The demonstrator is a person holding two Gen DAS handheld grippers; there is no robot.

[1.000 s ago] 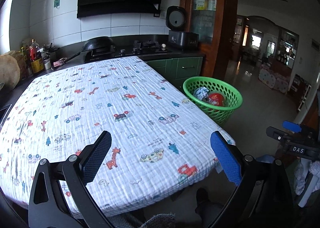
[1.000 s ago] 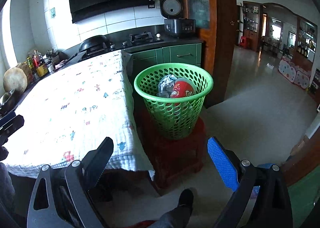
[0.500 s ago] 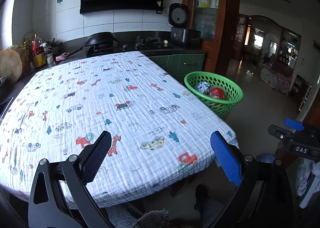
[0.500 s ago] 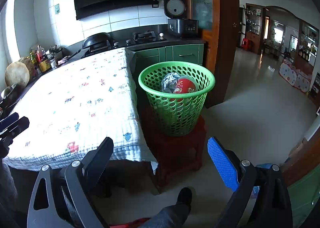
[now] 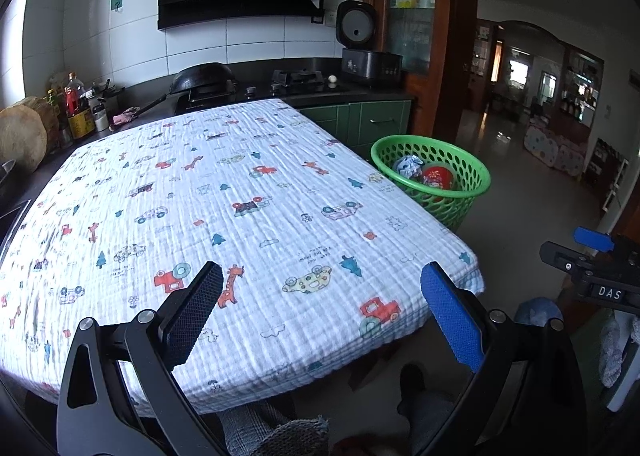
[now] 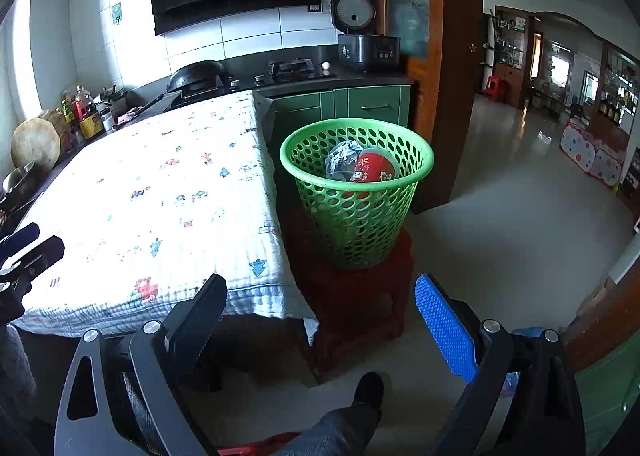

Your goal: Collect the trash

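Note:
A green perforated basket (image 6: 356,192) stands on a dark red stool (image 6: 360,296) beside the table's right edge; it holds a red cup (image 6: 374,170) and a crumpled bluish wrapper (image 6: 340,154). The same basket (image 5: 432,180) shows at the right in the left wrist view. My left gripper (image 5: 320,292) hangs open and holds nothing, over the near edge of the table's patterned cloth (image 5: 240,216). My right gripper (image 6: 320,304) is open and holds nothing, low over the floor in front of the stool. The cloth (image 6: 160,196) shows no loose trash.
A black counter (image 5: 280,90) behind the table carries a wok, a gas hob, bottles (image 5: 76,108) and a rice cooker (image 5: 360,44). A wooden door frame (image 6: 452,76) opens to a tiled floor (image 6: 520,236) on the right. A person's shoe (image 6: 368,392) rests below the right gripper.
Both grippers have drawn back and slightly up from the table and basket, staying open. The basket's contents have not moved.

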